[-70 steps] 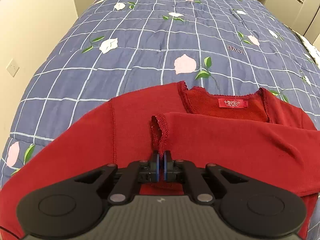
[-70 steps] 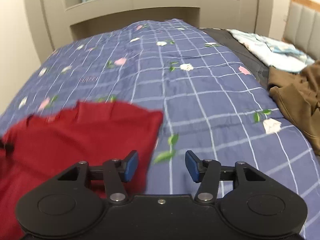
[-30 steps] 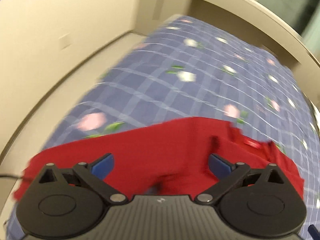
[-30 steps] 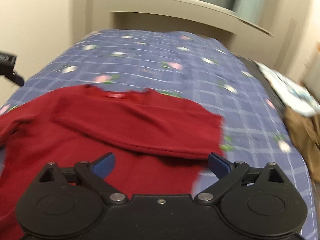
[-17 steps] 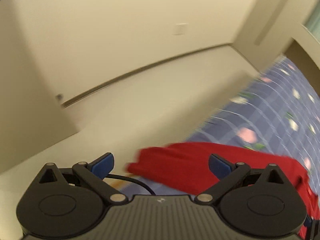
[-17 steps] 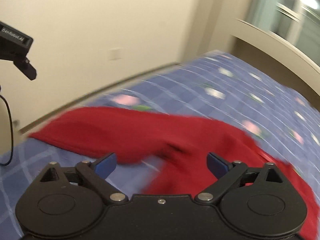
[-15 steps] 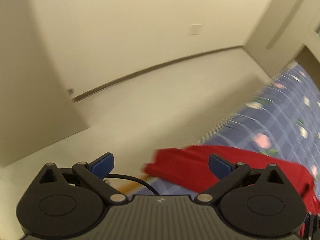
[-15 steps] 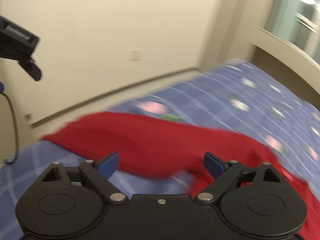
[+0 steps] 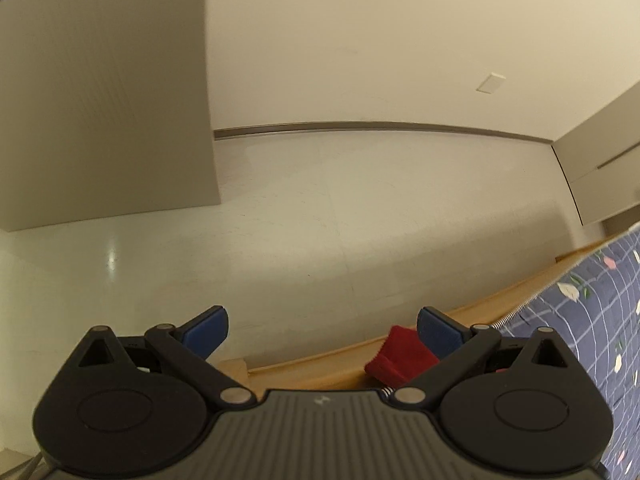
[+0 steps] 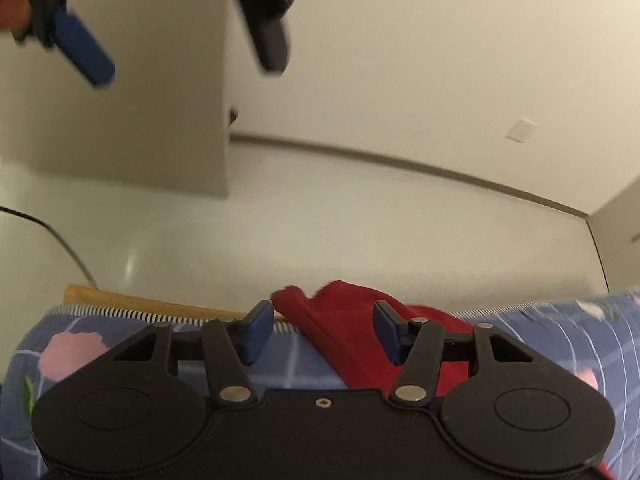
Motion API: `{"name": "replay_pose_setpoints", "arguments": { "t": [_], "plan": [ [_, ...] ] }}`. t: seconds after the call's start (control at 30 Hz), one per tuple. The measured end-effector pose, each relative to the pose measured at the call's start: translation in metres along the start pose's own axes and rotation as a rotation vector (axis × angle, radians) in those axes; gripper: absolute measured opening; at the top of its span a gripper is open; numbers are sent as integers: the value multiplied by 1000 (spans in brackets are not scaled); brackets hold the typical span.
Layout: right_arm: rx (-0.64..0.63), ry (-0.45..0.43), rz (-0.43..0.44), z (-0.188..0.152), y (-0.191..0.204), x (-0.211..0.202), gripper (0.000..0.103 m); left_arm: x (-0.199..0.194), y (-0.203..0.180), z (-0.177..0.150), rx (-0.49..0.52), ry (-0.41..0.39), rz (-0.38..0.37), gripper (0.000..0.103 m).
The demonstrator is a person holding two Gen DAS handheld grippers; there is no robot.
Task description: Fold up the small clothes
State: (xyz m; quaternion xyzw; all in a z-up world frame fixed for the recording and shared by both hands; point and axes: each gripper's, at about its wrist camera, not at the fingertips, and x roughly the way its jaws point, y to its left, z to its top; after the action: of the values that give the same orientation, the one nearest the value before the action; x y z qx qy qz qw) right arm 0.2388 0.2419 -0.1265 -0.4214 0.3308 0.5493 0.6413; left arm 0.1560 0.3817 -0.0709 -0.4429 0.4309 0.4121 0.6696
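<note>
My right claw (image 10: 322, 334), wide apart a second ago, is now closing around the red garment (image 10: 352, 332); my left claw (image 9: 322, 330) stays open, now facing the floor (image 9: 320, 220).

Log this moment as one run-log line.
left gripper: open, empty | right gripper: closing around red garment edge, not yet pinched | garment: at edge of bed

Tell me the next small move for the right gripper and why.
Probably finish closing on the red garment. The right gripper is closing its jaws with the garment's edge lying between them at the quilt border, pads not yet pressing. The left gripper is wide open, holding nothing.
</note>
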Motion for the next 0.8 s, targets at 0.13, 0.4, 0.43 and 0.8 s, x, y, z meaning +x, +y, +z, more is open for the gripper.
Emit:
{"name": "replay_pose_setpoints", "arguments": {
  "t": [0.13, 0.4, 0.43, 0.8],
  "plan": [
    [-82, 121, 32, 14, 12, 28, 49, 2, 8, 2, -14, 7, 0, 102],
    [92, 108, 35, 26, -16, 20, 4, -7, -9, 14, 28, -16, -33, 102],
    [135, 78, 31, 25, -25, 10, 4, -10, -14, 15, 38, -23, -41, 102],
    [715, -291, -169, -29, -168, -144, 4, -41, -128, 4, 295, -83, -222, 102]
  ]
}}
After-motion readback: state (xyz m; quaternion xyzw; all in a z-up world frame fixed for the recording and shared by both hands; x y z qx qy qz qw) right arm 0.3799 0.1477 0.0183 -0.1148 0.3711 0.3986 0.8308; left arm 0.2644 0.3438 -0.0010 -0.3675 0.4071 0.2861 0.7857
